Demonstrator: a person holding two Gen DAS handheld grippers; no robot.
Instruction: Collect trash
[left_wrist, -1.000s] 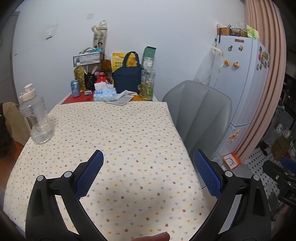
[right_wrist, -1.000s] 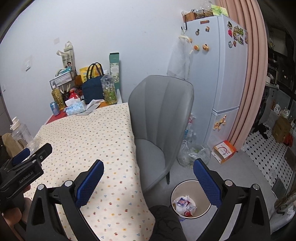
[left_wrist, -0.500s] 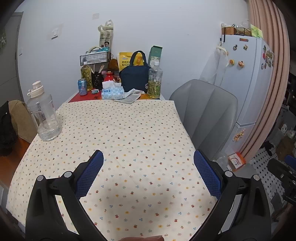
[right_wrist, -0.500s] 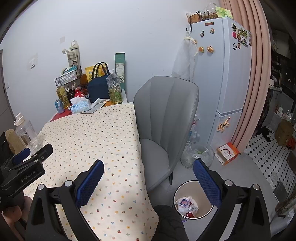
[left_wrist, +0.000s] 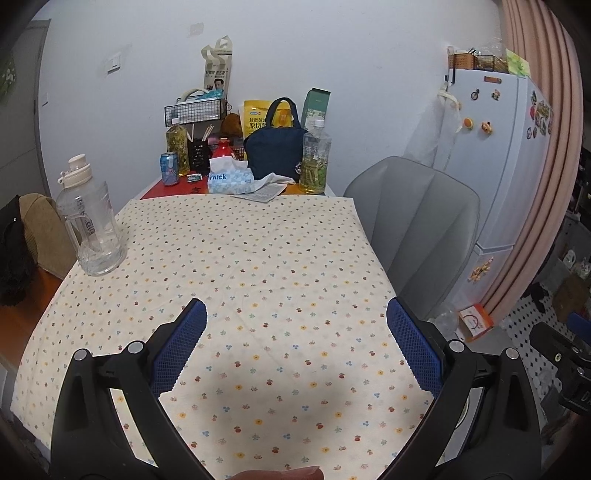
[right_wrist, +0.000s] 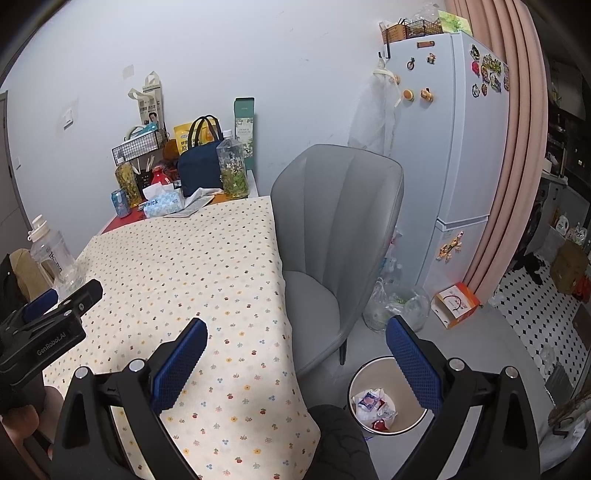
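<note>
A round white waste bin (right_wrist: 356, 376) stands on the floor right of the table, with crumpled wrappers (right_wrist: 373, 404) inside. My right gripper (right_wrist: 295, 341) hovers open and holds nothing, above the table's right edge and the bin. Over the near part of the flowered tablecloth (left_wrist: 243, 273), my left gripper (left_wrist: 295, 321) is open and holds nothing; it also shows at the left in the right wrist view (right_wrist: 55, 299). No loose trash shows on the cloth between the blue pads (left_wrist: 181, 347).
A clear water jug (left_wrist: 90, 225) stands at the table's left edge. At the far end are a tissue pack (left_wrist: 229, 181), soda can (left_wrist: 169, 168), tea bottles (left_wrist: 314, 162) and a navy bag (left_wrist: 275, 147). A grey chair (right_wrist: 332, 229), fridge (right_wrist: 454, 155) and plastic bags (right_wrist: 395, 302) stand right.
Both grippers have drawn back and risen a little, so the table looks farther away and more of the wall shows. Their jaws stay wide apart.
</note>
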